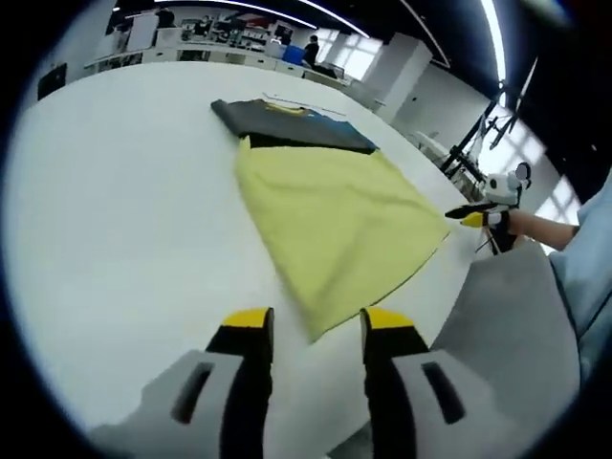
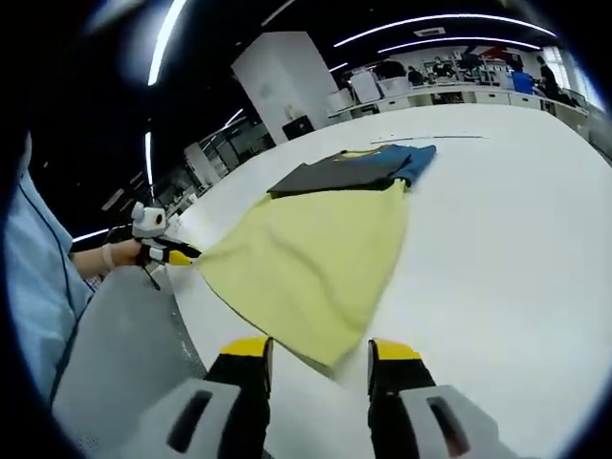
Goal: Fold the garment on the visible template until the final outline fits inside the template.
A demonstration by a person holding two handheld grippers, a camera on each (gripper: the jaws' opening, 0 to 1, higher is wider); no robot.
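now both tongs, left tongs [image 1: 316, 330] and right tongs [image 2: 319, 352], spread at the yellow garment [image 1: 335, 215] edge on white table [image 1: 124, 239].

Support: a white table [image 1: 124, 220] [image 2: 516, 239] is carrying everything; its top is showing plain and flat.
Item 1: a yellow garment [image 1: 330, 225] [image 2: 311, 258] is lying spread flat, one corner reaching the table's near edge beside the person.
Item 2: a dark grey cloth [image 1: 287, 126] [image 2: 335, 175] is lying at the yellow garment's far end, touching it.
Item 3: a blue cloth [image 2: 413, 158] is lying against the grey one, toward the table's far edge.
Off the edge: a grey surface [image 1: 507, 316] [image 2: 120, 354] is sitting beside the near edge.
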